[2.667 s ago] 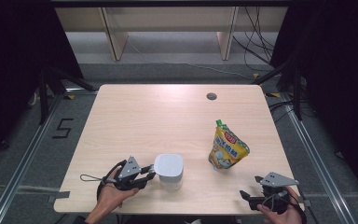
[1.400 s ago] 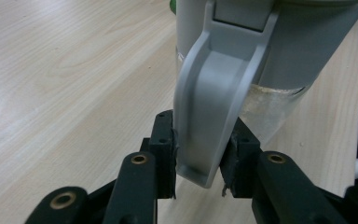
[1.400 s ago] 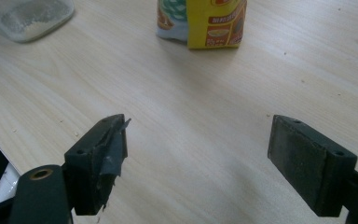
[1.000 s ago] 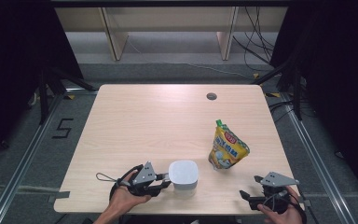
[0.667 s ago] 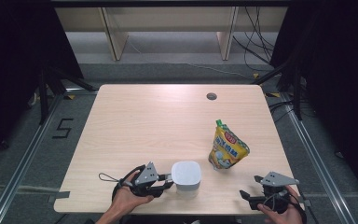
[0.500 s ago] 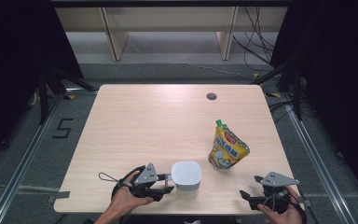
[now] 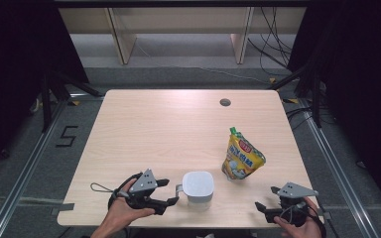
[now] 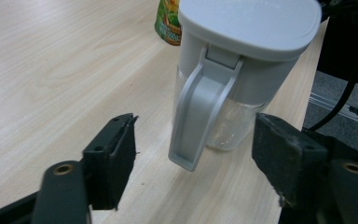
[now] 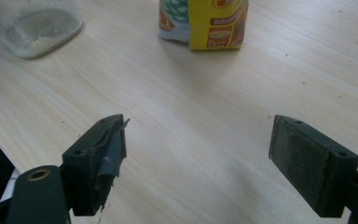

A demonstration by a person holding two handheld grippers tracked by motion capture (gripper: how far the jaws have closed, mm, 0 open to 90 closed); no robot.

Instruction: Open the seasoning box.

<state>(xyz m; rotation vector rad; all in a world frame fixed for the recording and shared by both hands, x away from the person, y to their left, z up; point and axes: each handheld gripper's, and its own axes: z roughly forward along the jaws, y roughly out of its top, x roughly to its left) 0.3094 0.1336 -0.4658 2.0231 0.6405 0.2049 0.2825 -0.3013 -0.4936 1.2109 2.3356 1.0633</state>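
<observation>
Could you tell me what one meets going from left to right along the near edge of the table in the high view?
Left gripper → jug with the grey lid → yellow pouch → right gripper.

Lab: floor rails [image 7: 25, 163] (taped number [image 7: 65, 136]), loose cables [image 7: 273, 39].

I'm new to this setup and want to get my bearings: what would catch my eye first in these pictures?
Probably the bright yellow pouch, standing upright toward the table's right side. Next, the clear jug with a grey lid near the front edge, its handle between the left claw's open jaws, which have just been opening and do not touch it. The right claw, also open, rests at the front right corner.
</observation>
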